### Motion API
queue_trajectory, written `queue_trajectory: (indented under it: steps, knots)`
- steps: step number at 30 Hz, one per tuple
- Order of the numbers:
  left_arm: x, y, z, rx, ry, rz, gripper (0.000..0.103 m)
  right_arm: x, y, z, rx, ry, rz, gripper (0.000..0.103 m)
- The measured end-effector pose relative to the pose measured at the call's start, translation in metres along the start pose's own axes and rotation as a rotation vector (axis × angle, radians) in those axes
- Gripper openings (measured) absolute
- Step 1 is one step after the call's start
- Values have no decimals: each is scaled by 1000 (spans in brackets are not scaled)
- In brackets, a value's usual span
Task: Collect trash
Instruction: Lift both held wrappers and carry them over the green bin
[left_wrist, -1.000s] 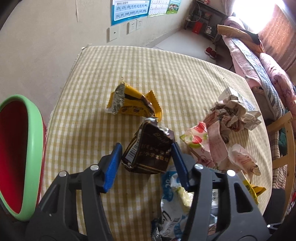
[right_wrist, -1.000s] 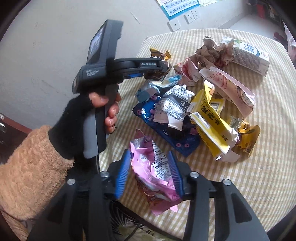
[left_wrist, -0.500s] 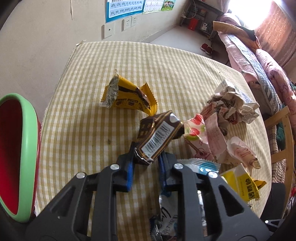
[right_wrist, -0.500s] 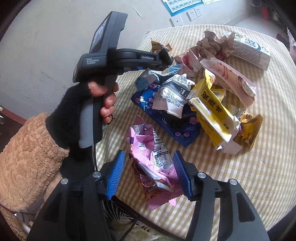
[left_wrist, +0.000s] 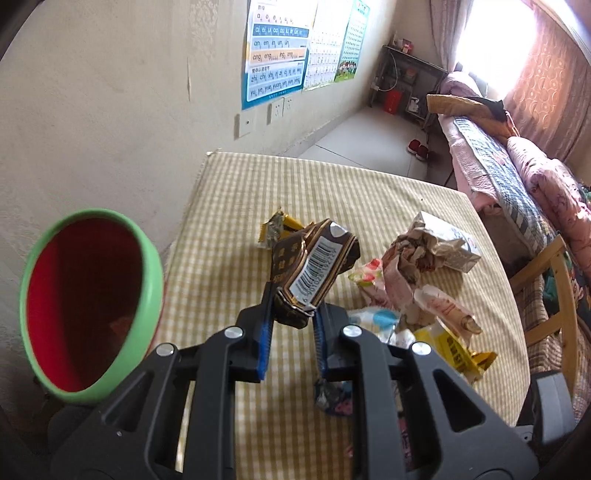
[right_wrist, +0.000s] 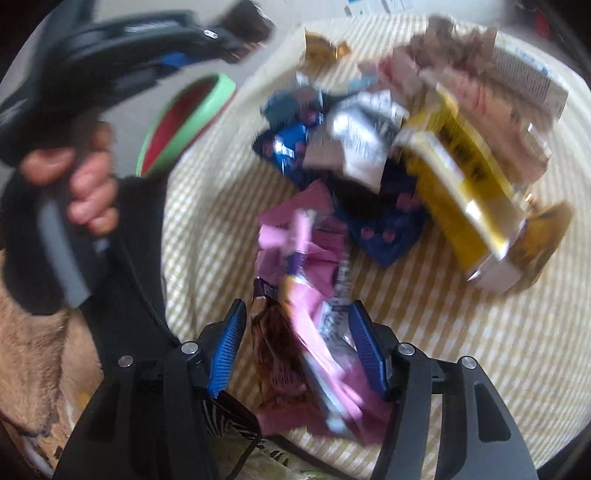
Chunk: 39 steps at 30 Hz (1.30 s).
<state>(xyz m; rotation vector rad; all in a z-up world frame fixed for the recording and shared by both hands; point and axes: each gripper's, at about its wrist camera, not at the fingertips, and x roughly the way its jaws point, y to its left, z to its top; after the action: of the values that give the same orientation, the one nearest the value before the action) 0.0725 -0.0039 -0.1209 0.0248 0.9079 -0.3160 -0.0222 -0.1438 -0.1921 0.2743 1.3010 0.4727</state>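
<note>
The yellow-checked tablecloth table (left_wrist: 229, 206) is bare along its far edge and wall side. A green-rimmed red bin (left_wrist: 88, 314) stands off its near-left edge. The left gripper (left_wrist: 291, 314) clamps a brown barcoded snack wrapper (left_wrist: 314, 266), lifted above the cloth. The right gripper (right_wrist: 297, 350) is opening, astride a pink crumpled wrapper (right_wrist: 306, 295) at the near edge.
</note>
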Motion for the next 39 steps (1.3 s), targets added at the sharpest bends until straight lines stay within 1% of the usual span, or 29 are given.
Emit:
queue_trajectory:
  steps: [1,2,3,4,7,10,12,16,22,29,39]
  knots:
    - [-4,2,-3,-3,0,5,19,2,2,-1,-6,5,-16,57]
    - [-8,4,-7,-10,2,9,19,4,5,-3,-14,8,-27,53]
    - [-10,5,-10,-20,6,14,19,4,7,-4,-22,7,-29,45]
    - [-13,8,-14,-33,11,20,19,3,10,-3,-30,1,-25,39]
    - [-22,15,-23,-61,16,37,19,-7,20,0,-42,-44,-12,35]
    - [-29,19,-24,-77,8,47,19,-25,30,7,-48,-118,-7,35]
    - [-34,21,-23,-82,2,51,19,-36,29,10,-46,-167,-4,35]
    - [-45,26,-23,-92,-23,63,19,-59,40,26,-32,-279,1,35]
    - [-60,34,-19,-106,-61,88,19,-74,54,52,-29,-367,0,35]
    - [-72,48,-16,-135,-102,110,19,-75,70,80,-40,-397,9,35]
    - [-80,67,-19,-159,-128,147,19,-69,83,88,-74,-396,7,36]
